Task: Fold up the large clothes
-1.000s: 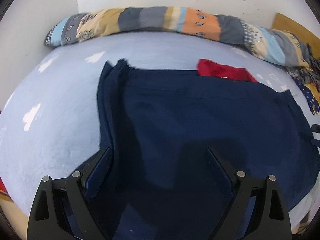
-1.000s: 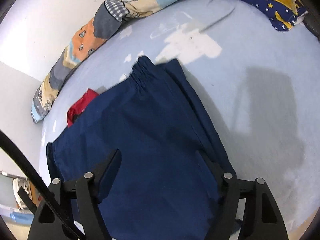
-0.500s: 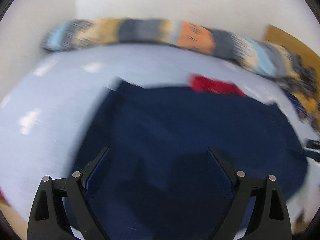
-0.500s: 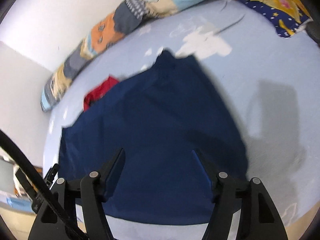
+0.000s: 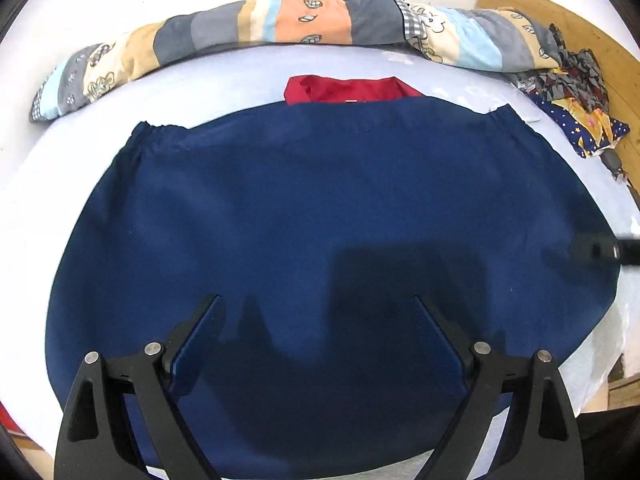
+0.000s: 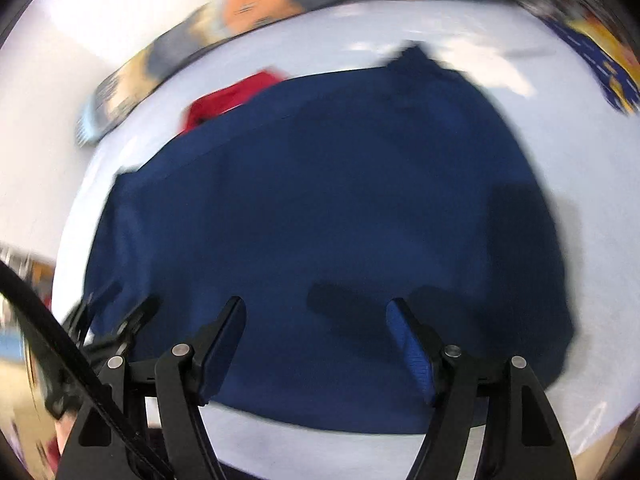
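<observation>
A large navy blue garment (image 5: 320,208) with a gathered elastic edge lies spread flat on the pale blue bed sheet (image 5: 60,168). My left gripper (image 5: 316,300) hovers over its near half, open, with only the cloth below showing between the fingers. The right wrist view is blurred by motion. There the same navy garment (image 6: 340,200) fills the middle, and my right gripper (image 6: 316,301) hangs above its near edge. Its jaws are opening, with nothing gripped between them. A blurred black tool part (image 5: 596,250) reaches in over the garment's right side.
A red garment (image 5: 348,90) peeks out behind the navy one. A long patchwork pillow (image 5: 280,20) lies along the wall. Patterned clothes (image 5: 580,92) are heaped at the right by a wooden board (image 5: 560,20). Bare sheet lies left of the garment.
Both grippers have swung sideways over the navy garment, which now sits centred and wider in each view. The right view has rolled and turned blurry. Neither gripper has taken hold of anything.
</observation>
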`<state>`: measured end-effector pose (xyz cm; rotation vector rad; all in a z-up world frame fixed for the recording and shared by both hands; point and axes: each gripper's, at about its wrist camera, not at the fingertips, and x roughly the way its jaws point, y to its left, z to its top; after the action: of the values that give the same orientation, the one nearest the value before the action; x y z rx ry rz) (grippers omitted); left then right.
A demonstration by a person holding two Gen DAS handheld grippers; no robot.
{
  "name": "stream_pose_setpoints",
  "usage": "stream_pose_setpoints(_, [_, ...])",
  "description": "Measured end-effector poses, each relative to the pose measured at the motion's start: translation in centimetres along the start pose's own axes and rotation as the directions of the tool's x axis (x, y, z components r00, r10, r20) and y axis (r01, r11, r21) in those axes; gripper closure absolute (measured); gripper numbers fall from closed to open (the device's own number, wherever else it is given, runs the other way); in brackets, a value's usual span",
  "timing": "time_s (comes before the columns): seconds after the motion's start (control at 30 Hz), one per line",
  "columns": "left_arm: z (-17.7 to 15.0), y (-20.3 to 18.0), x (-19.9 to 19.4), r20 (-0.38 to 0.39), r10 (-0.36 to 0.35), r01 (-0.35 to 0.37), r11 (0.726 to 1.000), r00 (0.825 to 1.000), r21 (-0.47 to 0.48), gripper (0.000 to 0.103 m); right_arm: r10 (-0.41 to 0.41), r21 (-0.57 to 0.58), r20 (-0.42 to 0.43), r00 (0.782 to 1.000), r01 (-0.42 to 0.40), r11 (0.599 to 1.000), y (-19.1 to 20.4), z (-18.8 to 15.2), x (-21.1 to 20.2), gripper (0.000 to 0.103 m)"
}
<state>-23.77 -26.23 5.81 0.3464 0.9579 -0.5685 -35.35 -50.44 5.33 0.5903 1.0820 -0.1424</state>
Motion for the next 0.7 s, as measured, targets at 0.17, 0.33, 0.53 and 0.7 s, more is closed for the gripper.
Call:
stream_pose_setpoints(0.17, [-0.7,0.5,2.3,-0.077,-0.011,0.009,1.0,0.997,-0.023,0.01,0.008,-0.128,-0.101,0.995,-0.021,0.992,4.6,-2.5,3.5,0.023])
stream_pose_setpoints(0.33, [-0.3,1.9,1.6,-0.056,-0.003,0.0,0.998,0.998,-0.061,0.009,-0.038,-0.192,-0.094,0.995,0.019,0.981,5.8,-2.9,3.5,0.019])
stream_pose_setpoints(0.53, [0.5,7.7,0.2,-0.037,0.062,-0.068,0.975,0.997,-0.212,0.009,-0.04,0.015,0.02,0.999,0.04,0.999,-1.0,-0.2,-1.5,0.021])
stream_pose_setpoints(0.7, [-0.5,12.4,1.1,-0.1,0.064,-0.097,0.924,0.993,-0.37,0.009,-0.071,0.296,-0.023,0.997,0.074,0.952,-8.9,-0.8,-1.6,0.021])
